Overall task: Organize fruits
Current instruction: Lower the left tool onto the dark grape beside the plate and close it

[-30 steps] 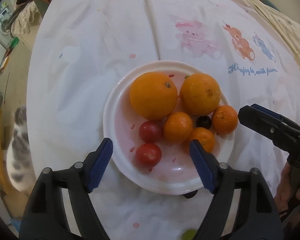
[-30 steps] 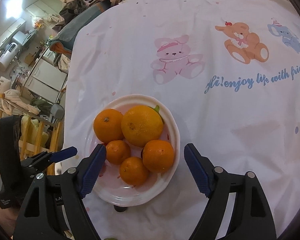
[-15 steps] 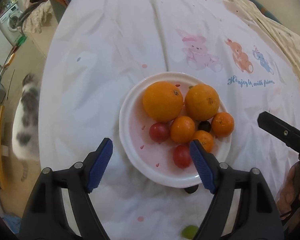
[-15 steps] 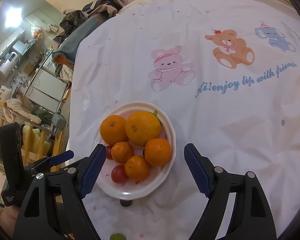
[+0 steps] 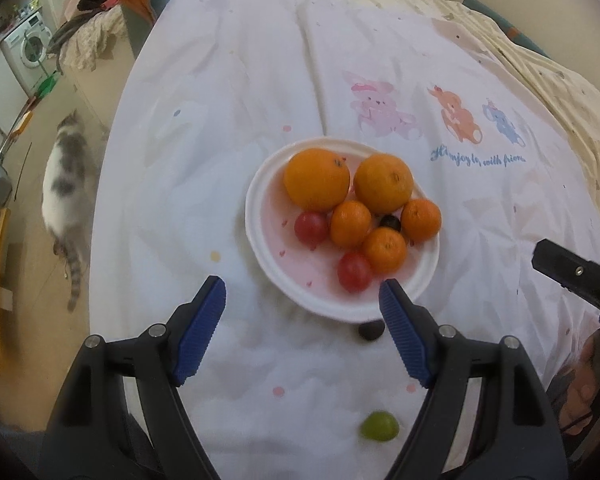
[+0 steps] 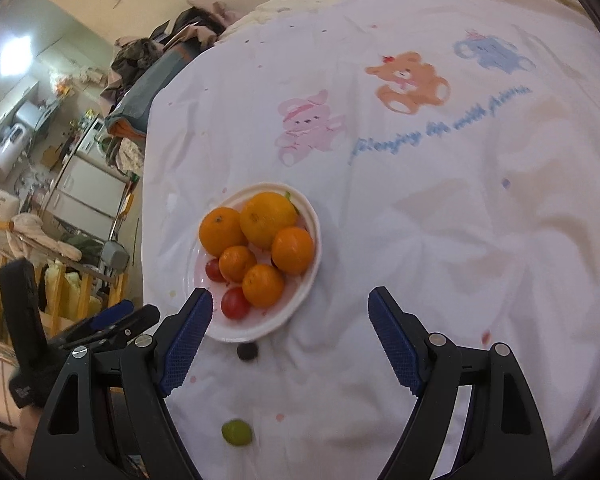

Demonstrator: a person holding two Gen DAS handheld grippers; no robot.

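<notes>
Both of my grippers have pulled back and up since the earlier frames, so the plate looks smaller now and two loose grapes have come fully into view in front of it. One red tomato has also rolled from the left part of the plate to its near edge.

My left gripper (image 5: 302, 306) has its jaws wide apart and holds nothing. My right gripper (image 6: 290, 318) is the same, jaws apart and empty.

Nearest to me, a green grape (image 5: 379, 426) lies alone on the white tablecloth (image 5: 228, 128). A little farther, a dark grape (image 5: 371, 330) sits just beside the near rim of the plate, apart from the green one.

I judge that the step in hand is to bring these two grapes to the plate. To do it well, I should come down straight over one grape, close the jaws softly, because such small round fruit can roll away or get crushed, and the cloth is wrinkled and soft.

The white plate (image 5: 256, 216) holds two big oranges (image 5: 317, 178) at the far side, three small mandarins (image 5: 351, 223) in the middle and right, two red cherry tomatoes (image 5: 354, 271), and one dark grape between the mandarins. Free room stays at its left part.
</notes>
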